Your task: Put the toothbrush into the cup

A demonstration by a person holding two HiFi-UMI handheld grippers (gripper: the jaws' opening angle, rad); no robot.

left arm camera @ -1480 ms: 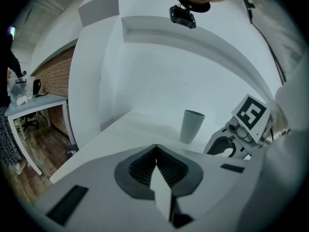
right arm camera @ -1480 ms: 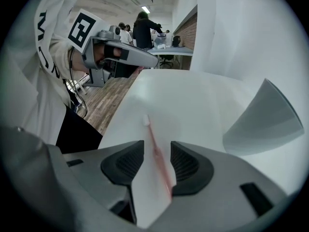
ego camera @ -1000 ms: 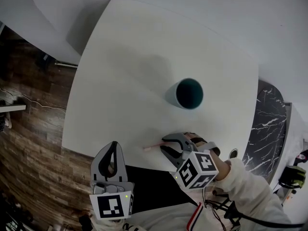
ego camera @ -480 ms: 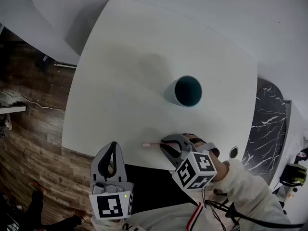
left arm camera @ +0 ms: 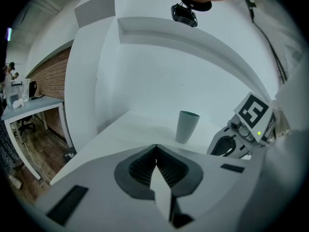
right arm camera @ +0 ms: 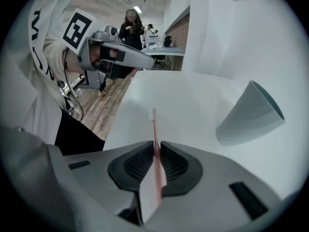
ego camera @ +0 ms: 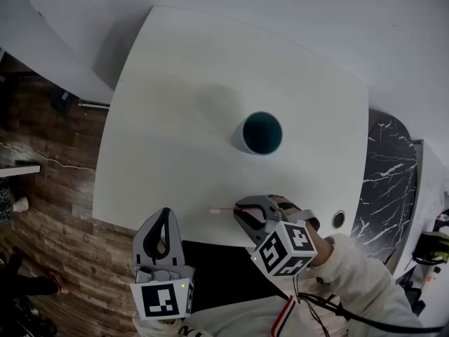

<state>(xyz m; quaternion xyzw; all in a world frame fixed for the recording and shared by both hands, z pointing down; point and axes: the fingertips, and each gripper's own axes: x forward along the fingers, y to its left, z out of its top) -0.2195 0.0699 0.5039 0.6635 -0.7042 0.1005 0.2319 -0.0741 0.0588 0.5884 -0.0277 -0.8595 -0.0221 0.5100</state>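
Observation:
A thin pink toothbrush lies low at the front edge of the white table, its bristle end pointing left. My right gripper has just been closing and is now shut on the handle; the right gripper view shows the toothbrush pinched between the pads, its head sticking out ahead. The teal-lined cup stands upright, apart from the brush, further in on the table. The cup is to the right of my jaws. My left gripper hangs shut and empty just off the table's front edge.
Wooden floor lies to the left of the table and a black marbled surface to its right. There is a small round hole near the table's right front corner. People stand far off in the room.
The right gripper's jaws have closed onto the toothbrush handle, and the brush's free end has shifted slightly. The head view has drifted. The left gripper has stayed put.

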